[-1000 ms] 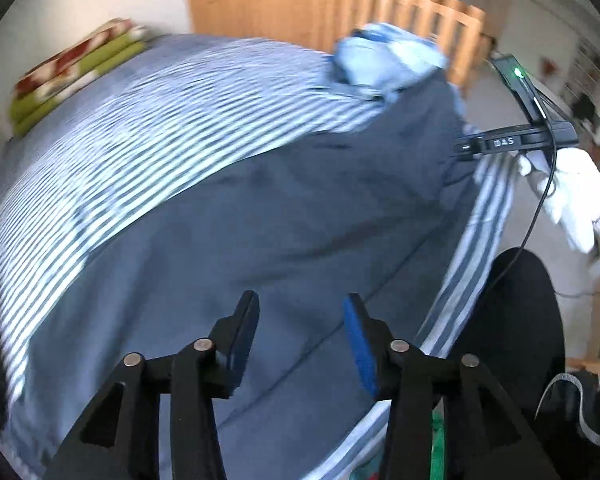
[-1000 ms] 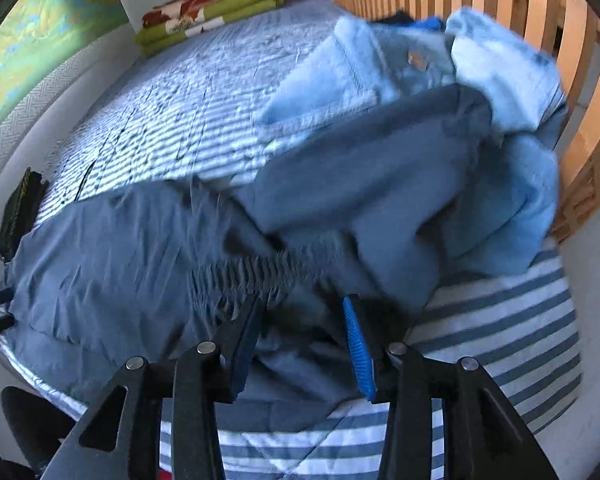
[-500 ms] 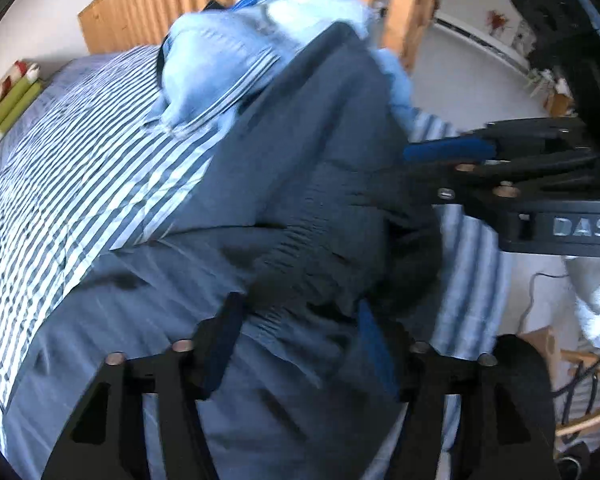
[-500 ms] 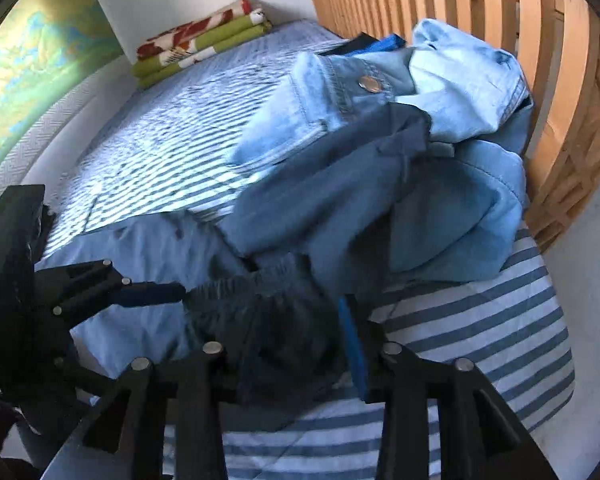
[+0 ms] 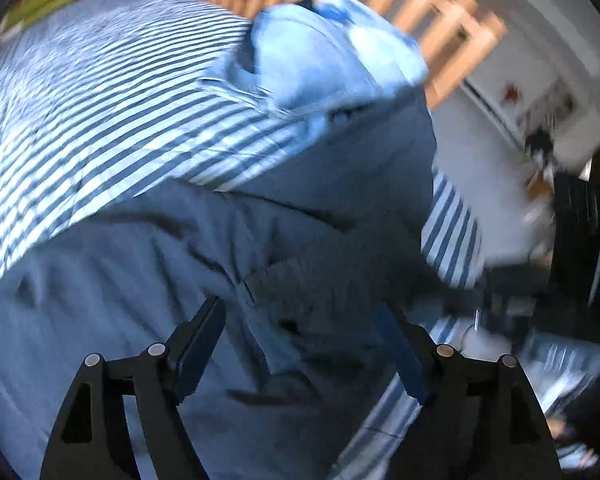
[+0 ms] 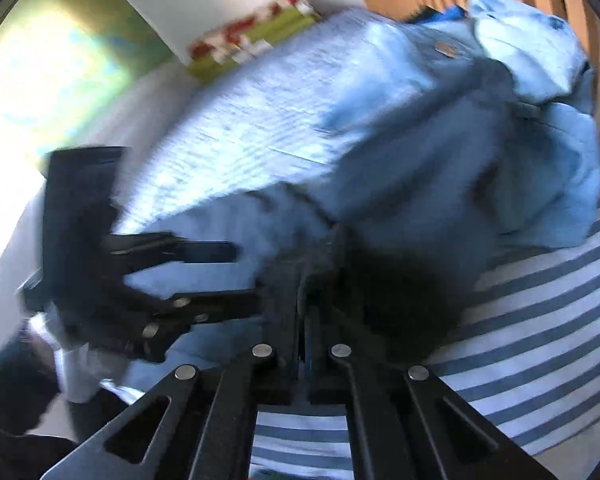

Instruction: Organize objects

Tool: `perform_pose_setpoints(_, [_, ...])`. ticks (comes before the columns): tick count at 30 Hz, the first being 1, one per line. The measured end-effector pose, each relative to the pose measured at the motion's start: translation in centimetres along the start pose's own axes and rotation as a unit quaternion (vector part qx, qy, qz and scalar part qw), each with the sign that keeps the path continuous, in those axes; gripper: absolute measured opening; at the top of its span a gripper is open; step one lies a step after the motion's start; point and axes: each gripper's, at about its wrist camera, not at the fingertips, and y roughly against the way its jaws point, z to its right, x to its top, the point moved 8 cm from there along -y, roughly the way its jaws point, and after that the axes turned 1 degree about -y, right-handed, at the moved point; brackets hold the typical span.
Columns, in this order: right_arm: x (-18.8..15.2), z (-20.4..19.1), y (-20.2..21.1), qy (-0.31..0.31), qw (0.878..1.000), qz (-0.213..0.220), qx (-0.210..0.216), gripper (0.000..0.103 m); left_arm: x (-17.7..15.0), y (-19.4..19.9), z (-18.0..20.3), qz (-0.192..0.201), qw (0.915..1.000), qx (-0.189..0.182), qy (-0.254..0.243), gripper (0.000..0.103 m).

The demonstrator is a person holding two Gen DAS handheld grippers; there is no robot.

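Observation:
Dark blue-grey trousers point(image 5: 148, 264) lie spread over a striped bed, with their waistband bunched near the bed's edge. My left gripper point(image 5: 300, 340) is open, its jaws wide apart just above the waistband fabric. My right gripper point(image 6: 304, 280) is shut on the dark waistband point(image 6: 380, 280). The left gripper also shows in the right wrist view point(image 6: 220, 268), open, at the left. Light blue jeans point(image 5: 324, 60) lie crumpled behind the trousers; they also show in the right wrist view point(image 6: 540, 92).
The striped duvet point(image 5: 80, 100) covers the bed. A wooden slatted bed end point(image 5: 412, 12) stands behind the jeans. Folded red and green blankets point(image 6: 252, 40) lie at the far end by the wall. Both views are motion-blurred.
My right gripper has closed on the trousers' waistband. My left gripper has opened wider and shifted over the bunched fabric. Both views have swung.

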Motion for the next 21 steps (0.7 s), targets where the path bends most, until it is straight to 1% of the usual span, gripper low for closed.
perform_pose_setpoints(2, [-0.6, -2.5, -0.6, 0.008, 1.000, 0.009, 0.021, 0.002, 0.3, 1.5, -1.7, 0.022, 0.9993, 0.025, 0.015, 0.081])
perform_pose_setpoints(4, [-1.3, -4.8, -2.0, 0.012, 0.999, 0.000, 0.051, 0.002, 0.1, 3.0, -3.6, 0.037, 0.9981, 0.041, 0.027, 0.080])
perform_pose_setpoints(5, [-2.2, -6.9, -3.5, 0.025, 0.997, -0.018, 0.069, 0.004, -0.8, 3.7, -4.6, 0.037, 0.9977, 0.043, 0.037, 0.080])
perform_pose_setpoints(6, [-3.0, -8.3, -4.7, 0.036, 0.996, -0.038, 0.077, 0.007, -1.5, 4.2, -5.4, 0.035, 0.9971, 0.047, 0.048, 0.080])
perform_pose_setpoints(7, [-3.9, -9.6, -5.7, 0.048, 0.994, -0.061, 0.081, 0.009, -2.0, 4.5, -6.3, 0.031, 0.9962, 0.057, 0.059, 0.079])
perform_pose_setpoints(8, [-5.3, -11.2, -7.0, 0.070, 0.990, -0.094, 0.083, 0.010, -2.5, 4.6, -6.9, 0.028, 0.9957, 0.063, 0.063, 0.078])
perform_pose_setpoints(9, [-6.0, -12.0, -7.1, 0.085, 0.987, -0.103, 0.084, 0.013, -3.0, 4.5, -7.0, 0.022, 0.9958, 0.065, 0.060, 0.077])
perform_pose_setpoints(10, [-6.3, -12.4, -6.7, 0.098, 0.987, -0.101, 0.081, 0.015, -3.8, 4.5, -7.0, 0.017, 0.9961, 0.069, 0.053, 0.077])
perform_pose_setpoints(11, [-6.3, -12.3, -5.6, 0.101, 0.988, -0.087, 0.075, 0.016, -4.3, 4.6, -7.0, 0.016, 0.9960, 0.073, 0.049, 0.077])
perform_pose_setpoints(13, [-5.5, -10.9, -3.7, 0.072, 0.993, -0.059, 0.075, 0.019, -5.3, 4.3, -6.2, 0.011, 0.9970, 0.065, 0.039, 0.077])
perform_pose_setpoints(14, [-4.4, -8.6, -2.1, 0.038, 0.997, -0.030, 0.058, 0.020, -5.8, 4.0, -5.8, 0.007, 0.9972, 0.069, 0.027, 0.077])
perform_pose_setpoints(15, [-3.6, -6.9, -1.1, 0.018, 0.999, -0.011, 0.036, 0.020, -6.2, 3.5, -5.6, 0.003, 0.9972, 0.073, 0.015, 0.077])
perform_pose_setpoints(16, [-2.9, -4.9, -0.3, 0.001, 1.000, 0.005, 0.005, 0.021, -6.7, 2.8, -5.2, -0.006, 0.9973, 0.073, 0.004, 0.077])
perform_pose_setpoints(17, [-2.0, -2.3, 0.4, -0.020, 0.999, 0.016, -0.039, 0.022, -6.8, 2.0, -5.3, -0.013, 0.9971, 0.075, -0.003, 0.075])
perform_pose_setpoints(18, [-1.4, -1.0, 0.7, -0.031, 0.998, 0.022, -0.060, 0.022, -7.3, 1.4, -5.2, -0.021, 0.9965, 0.081, -0.011, 0.071])
perform_pose_setpoints(19, [-1.1, -0.3, 0.7, -0.036, 0.996, 0.024, -0.074, 0.022, -7.9, 1.0, -5.3, -0.027, 0.9960, 0.084, -0.015, 0.069])
perform_pose_setpoints(21, [0.0, 0.6, -0.1, -0.027, 0.994, 0.018, -0.107, 0.022, -9.1, 0.2, -5.9, -0.036, 0.9955, 0.087, -0.009, 0.069])
